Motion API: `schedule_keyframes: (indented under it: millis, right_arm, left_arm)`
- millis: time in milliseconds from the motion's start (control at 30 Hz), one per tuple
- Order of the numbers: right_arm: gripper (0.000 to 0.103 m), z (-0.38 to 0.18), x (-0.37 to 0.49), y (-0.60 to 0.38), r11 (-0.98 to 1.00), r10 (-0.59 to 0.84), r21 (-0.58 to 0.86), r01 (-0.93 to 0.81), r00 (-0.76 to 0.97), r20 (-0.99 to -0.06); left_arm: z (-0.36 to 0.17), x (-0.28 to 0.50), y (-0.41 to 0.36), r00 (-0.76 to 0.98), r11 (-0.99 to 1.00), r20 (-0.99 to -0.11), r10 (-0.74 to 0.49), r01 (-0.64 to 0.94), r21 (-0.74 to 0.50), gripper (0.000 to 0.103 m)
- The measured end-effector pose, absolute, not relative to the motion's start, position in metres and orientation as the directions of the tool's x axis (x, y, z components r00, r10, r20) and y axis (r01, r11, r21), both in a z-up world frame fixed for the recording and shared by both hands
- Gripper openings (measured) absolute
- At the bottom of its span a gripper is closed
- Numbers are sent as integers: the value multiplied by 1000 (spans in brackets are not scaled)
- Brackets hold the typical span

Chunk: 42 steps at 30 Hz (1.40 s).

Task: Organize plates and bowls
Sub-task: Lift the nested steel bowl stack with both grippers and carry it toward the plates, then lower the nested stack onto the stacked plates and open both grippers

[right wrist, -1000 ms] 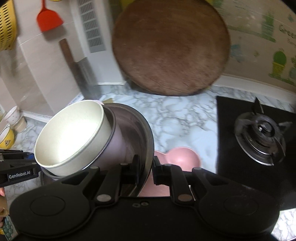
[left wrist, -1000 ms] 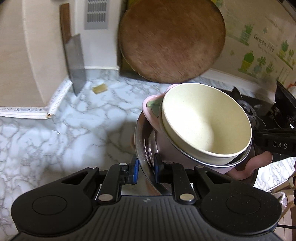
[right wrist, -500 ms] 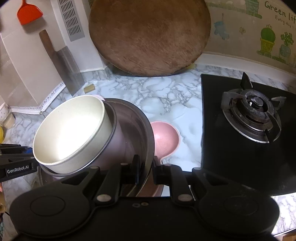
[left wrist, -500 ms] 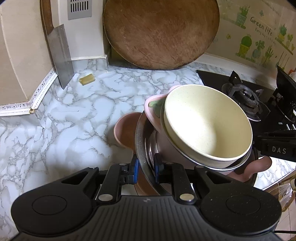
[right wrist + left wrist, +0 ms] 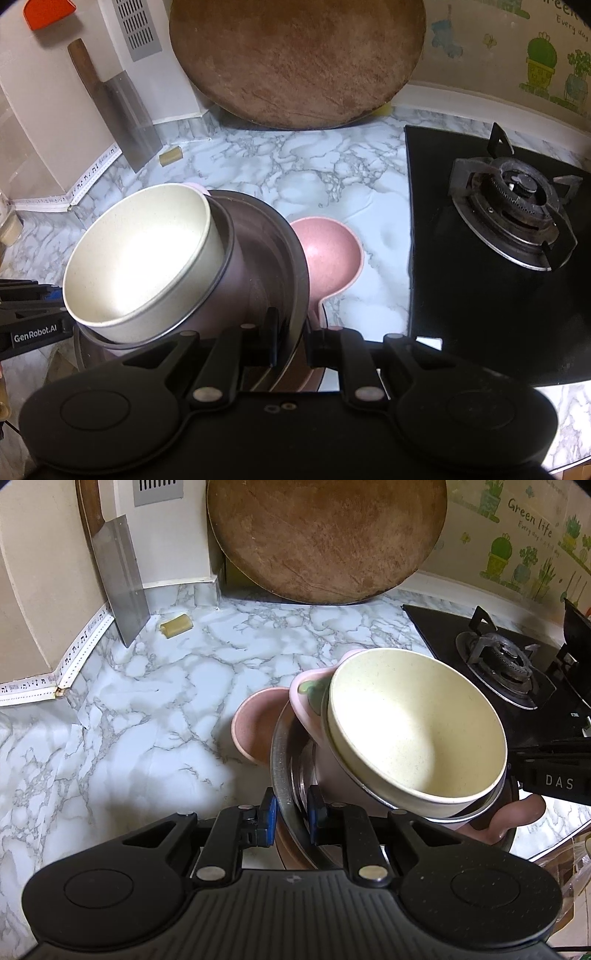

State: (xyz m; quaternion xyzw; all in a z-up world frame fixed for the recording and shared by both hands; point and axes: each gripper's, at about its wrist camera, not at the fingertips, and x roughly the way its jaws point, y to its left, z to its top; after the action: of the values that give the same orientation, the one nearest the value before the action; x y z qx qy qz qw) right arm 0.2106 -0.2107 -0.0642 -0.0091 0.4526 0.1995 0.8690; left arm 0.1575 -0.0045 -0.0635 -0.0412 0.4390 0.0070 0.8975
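The table (image 5: 155, 686) has a white and grey marble top. A big round wooden board (image 5: 325, 535) stands on it at the back and leans on the wall. To the left, a wide knife (image 5: 120, 579) stands on its end and leans on the wall too. A small yellow block (image 5: 176, 625) lies just beside the knife. On the right, a black stove top (image 5: 480, 266) sits on the table, with a round metal burner (image 5: 517, 218) on it. A pink dish (image 5: 325, 254) with rounded ear shapes is low over the middle of the table, partly hidden; whether it touches the table is hard to tell.
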Motion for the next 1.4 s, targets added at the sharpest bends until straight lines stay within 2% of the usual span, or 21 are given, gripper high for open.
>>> schedule_keyframes:
  millis: [900, 967, 1067, 1200, 1400]
  right_arm:
    - [17, -57, 201, -207, 934, 292, 106, -341, 558, -776]
    - [17, -55, 198, -208, 934, 291, 103, -342, 564, -773]
    - [17, -50, 191, -210, 935, 287, 88, -344, 586, -758]
    - [17, -41, 181, -210, 936, 287, 78, -344, 613, -736]
    - [17, -24, 163, -212, 927, 319, 82, -367, 655, -685]
  left_arm:
    - [-64, 152, 3, 625, 995, -778, -57, -33, -99, 16]
    - [-62, 149, 5, 629, 993, -775, -61, -36, -108, 19]
    - [-57, 143, 7, 647, 994, -760, -53, -39, -103, 30]
    - [-49, 131, 10, 681, 995, -731, -46, -35, -95, 50]
    - [-35, 112, 14, 714, 996, -700, -34, -31, -80, 52]
